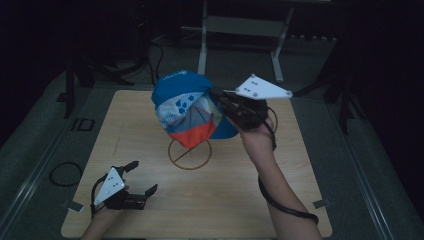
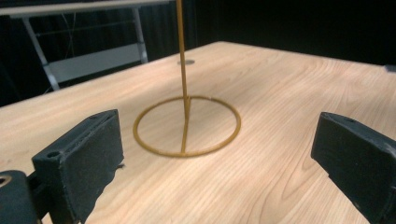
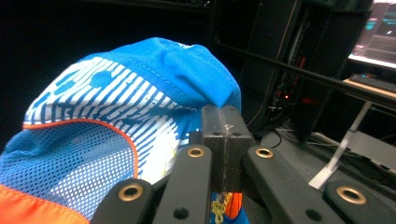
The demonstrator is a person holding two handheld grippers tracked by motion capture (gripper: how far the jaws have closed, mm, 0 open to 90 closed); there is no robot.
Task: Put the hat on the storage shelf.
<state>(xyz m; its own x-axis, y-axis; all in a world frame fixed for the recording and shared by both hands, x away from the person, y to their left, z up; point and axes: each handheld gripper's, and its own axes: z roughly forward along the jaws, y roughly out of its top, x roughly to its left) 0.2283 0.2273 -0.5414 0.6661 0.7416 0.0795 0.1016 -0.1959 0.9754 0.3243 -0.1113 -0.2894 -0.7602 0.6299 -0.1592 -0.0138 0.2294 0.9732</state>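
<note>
My right tool is clamped tight on the blue cap, holding it in the air above the gold wire stand. My left tool stands wide open with nothing between its pads, low over the worktop, the stand just ahead of it.

Looks like a dim lab or test bay: lone wooden table, metal stand frame behind, equipment rack, lit monitor.
</note>
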